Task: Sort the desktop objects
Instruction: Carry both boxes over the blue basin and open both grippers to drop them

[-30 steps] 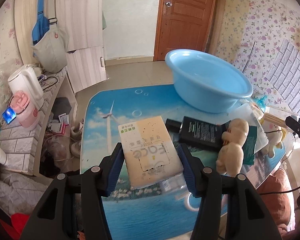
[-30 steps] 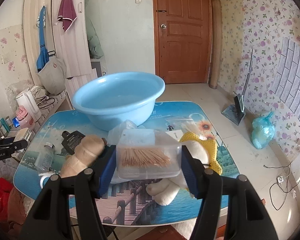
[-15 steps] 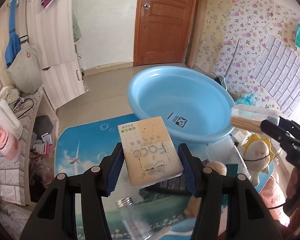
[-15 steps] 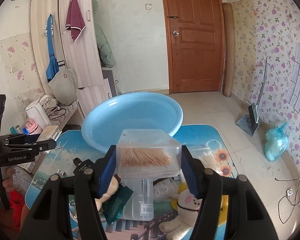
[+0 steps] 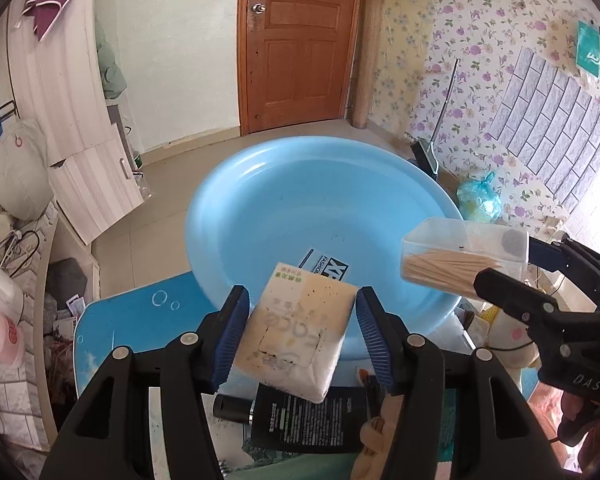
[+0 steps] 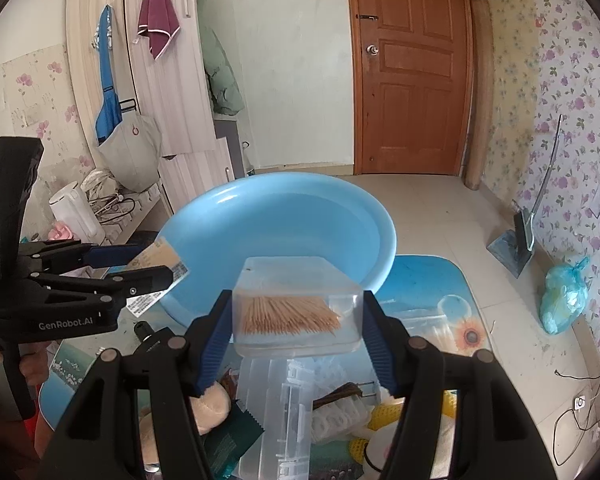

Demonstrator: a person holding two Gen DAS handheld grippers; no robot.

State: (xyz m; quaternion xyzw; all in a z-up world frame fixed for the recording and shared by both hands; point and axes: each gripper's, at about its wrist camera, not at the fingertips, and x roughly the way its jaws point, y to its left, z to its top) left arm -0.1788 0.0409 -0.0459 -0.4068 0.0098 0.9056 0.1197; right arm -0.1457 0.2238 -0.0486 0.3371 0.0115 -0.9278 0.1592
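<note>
Left wrist view shows the left gripper with its jaws opening around a cream tissue pack that sits tilted between the blue pads over the near rim of the blue basin, while the right gripper pinches a clear toothpick box beside that rim. Apart from a label on its floor, the basin looks empty, so I judge the sorting barely begun: neither item is in yet. Left on the table are a black packet, plush toys and clear plastic cases.
</note>
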